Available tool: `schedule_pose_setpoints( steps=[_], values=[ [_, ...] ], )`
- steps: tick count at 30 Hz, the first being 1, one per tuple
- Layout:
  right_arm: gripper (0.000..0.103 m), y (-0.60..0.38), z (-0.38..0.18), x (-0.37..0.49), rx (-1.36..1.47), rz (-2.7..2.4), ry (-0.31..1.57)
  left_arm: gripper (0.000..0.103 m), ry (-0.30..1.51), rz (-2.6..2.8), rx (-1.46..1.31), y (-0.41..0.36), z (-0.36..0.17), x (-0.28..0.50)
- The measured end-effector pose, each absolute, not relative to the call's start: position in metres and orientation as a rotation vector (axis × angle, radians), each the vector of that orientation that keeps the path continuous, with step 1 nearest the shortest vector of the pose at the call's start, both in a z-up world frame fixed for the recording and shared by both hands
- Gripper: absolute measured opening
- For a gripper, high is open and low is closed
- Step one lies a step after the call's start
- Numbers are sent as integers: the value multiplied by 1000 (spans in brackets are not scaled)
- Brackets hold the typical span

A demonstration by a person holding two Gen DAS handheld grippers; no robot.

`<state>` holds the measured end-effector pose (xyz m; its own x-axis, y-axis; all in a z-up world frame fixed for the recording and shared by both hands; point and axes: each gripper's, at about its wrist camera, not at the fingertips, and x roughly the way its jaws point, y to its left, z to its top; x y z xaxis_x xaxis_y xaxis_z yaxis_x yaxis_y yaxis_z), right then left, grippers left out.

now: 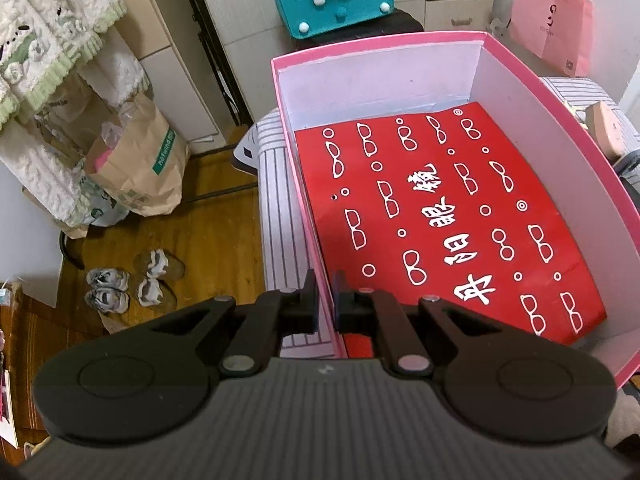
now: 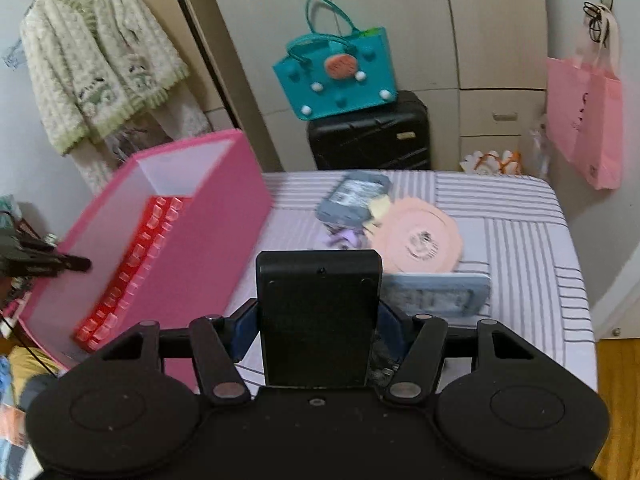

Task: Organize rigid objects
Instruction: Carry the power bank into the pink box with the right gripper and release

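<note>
Right wrist view first: the right tool (image 2: 318, 334) is clamped on a black box (image 2: 319, 316), pads (image 2: 245, 330) pressing its two flat sides, the box standing upright between them above the striped bed (image 2: 520, 240). It looks rigid and boxy with smooth faces, probably moderate in weight; a side grip low on the body seems sound, though smooth plastic could slip if the tool tilts. Beyond it lie a round pink tin (image 2: 418, 238), a grey case (image 2: 354, 198) and a pale blue case (image 2: 438, 294), all looking stiff and flat. Over to the left, the pink box (image 2: 224, 216) waits open-topped. Left wrist view: the left tool (image 1: 326, 300) is pinched shut on the pink box's thin wall (image 1: 298, 208), steadying it; a red printed sheet (image 1: 440, 220) lines the bottom.
</note>
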<state>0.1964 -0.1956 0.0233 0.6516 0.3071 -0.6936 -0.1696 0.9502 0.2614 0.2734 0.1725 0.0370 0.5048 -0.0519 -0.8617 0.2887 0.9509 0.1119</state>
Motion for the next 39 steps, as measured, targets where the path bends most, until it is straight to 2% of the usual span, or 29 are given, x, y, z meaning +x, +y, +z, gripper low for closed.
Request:
schedule_pose_setpoints(
  steps=[7, 13, 19, 25, 35, 39],
  values=[
    [67, -164, 83, 205, 204, 428, 788, 6, 1078, -212, 237, 180, 38, 287],
    [67, -100, 104, 241, 219, 619, 922, 6, 1125, -216, 208, 182, 37, 298],
    [67, -35, 65, 289, 202, 702, 1133, 8, 1145, -244, 132, 193, 33, 303],
    [67, 2, 21, 333, 232, 701, 1262, 9, 1122, -269, 88, 198, 30, 297],
    [67, 24, -22, 378, 316, 554, 1374, 9, 1105, -274, 92, 197, 31, 291],
    [71, 16, -17, 377, 346, 528, 1371, 9, 1114, -271, 96, 196, 32, 292]
  ],
)
